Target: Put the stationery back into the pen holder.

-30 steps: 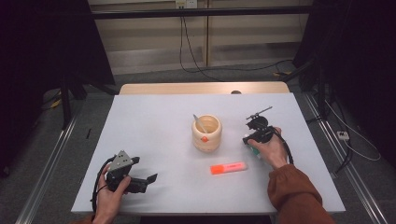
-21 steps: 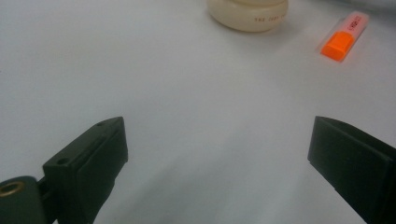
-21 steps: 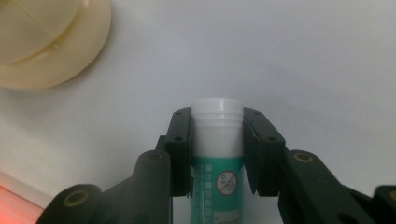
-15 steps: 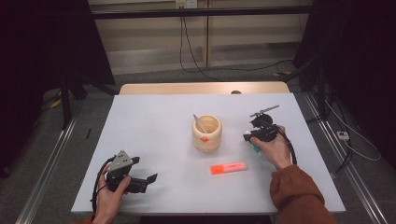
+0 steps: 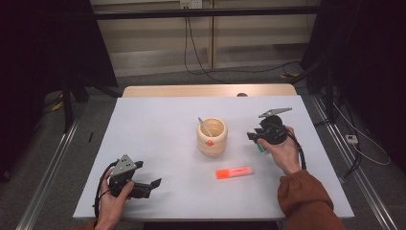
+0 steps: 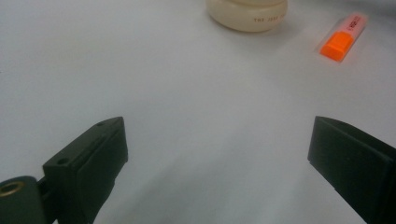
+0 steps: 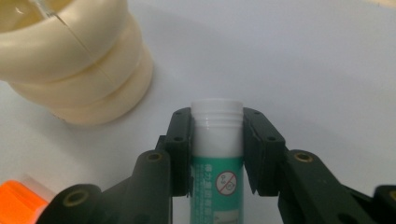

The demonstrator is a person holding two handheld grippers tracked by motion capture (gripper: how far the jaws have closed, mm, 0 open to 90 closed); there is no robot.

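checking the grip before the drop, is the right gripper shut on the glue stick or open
Shut on it: in the right gripper view the right gripper has both jaws pressed against the sides of the glue stick.

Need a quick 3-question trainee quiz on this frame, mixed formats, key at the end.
1. True or false: the right claw is shut on a green-and-white tube.
2. Multiple choice: where does the orange highlighter lie relative to the cream cup in the high view? A) inside it B) on the table in front of it, nearer the person, apart from it C) behind it, at the far edge.
3. Fill in: the left claw stands ____ with nothing between its jaws.

Key: 1 true; 2 B; 3 open.
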